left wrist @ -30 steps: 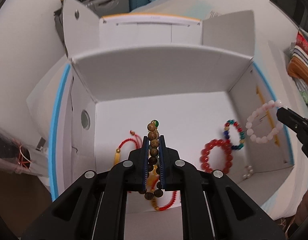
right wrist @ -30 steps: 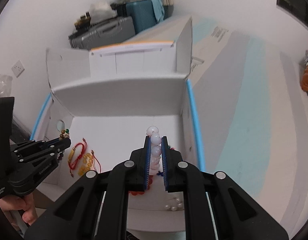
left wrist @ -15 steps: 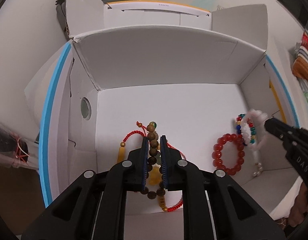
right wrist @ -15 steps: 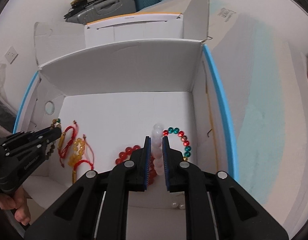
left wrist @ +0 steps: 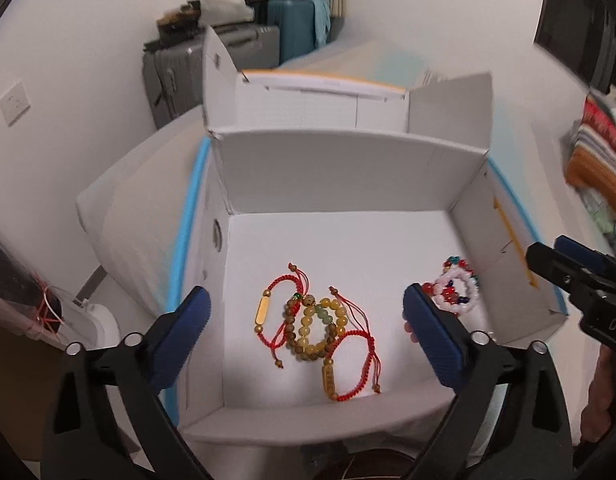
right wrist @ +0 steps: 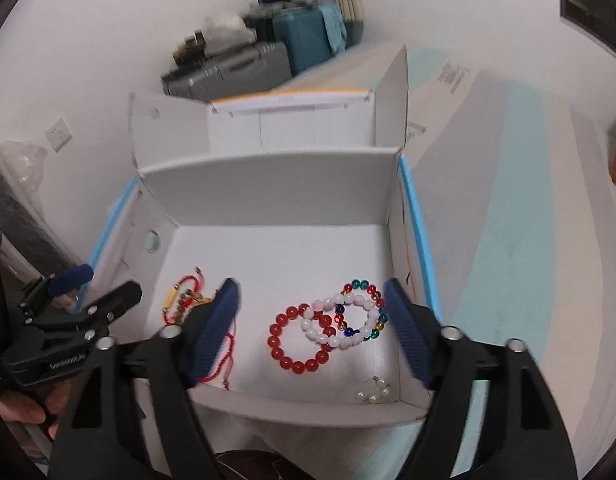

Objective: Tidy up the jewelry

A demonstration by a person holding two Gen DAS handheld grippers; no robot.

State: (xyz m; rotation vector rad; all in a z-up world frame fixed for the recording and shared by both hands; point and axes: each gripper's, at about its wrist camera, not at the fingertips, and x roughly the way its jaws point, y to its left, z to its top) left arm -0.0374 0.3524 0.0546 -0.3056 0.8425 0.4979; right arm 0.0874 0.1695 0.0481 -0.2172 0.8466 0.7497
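Note:
An open white cardboard box [left wrist: 348,168] [right wrist: 267,184] holds the jewelry. In the left wrist view a wooden bead bracelet [left wrist: 290,326], a yellow bead bracelet [left wrist: 322,330] and red cord bracelets [left wrist: 273,312] lie in a heap on the box floor. My left gripper [left wrist: 308,316] is open and empty above them. In the right wrist view a pale pink bead bracelet [right wrist: 336,326] lies across a red bead bracelet [right wrist: 295,340] and a multicoloured bead bracelet [right wrist: 368,308]. My right gripper [right wrist: 312,312] is open and empty above them. Pearl earrings [right wrist: 374,390] sit in the near right corner.
The box rests on a white and pale blue surface [right wrist: 508,240]. Suitcases [left wrist: 275,36] stand against the far wall. Folded striped cloth [left wrist: 600,160] lies at the right. A clear plastic bag [left wrist: 19,300] is at the left.
Both grippers have opened and drawn back. The wooden bracelet dropped onto the heap at the left; the pink bracelet dropped onto the red and multicoloured ones at the right.

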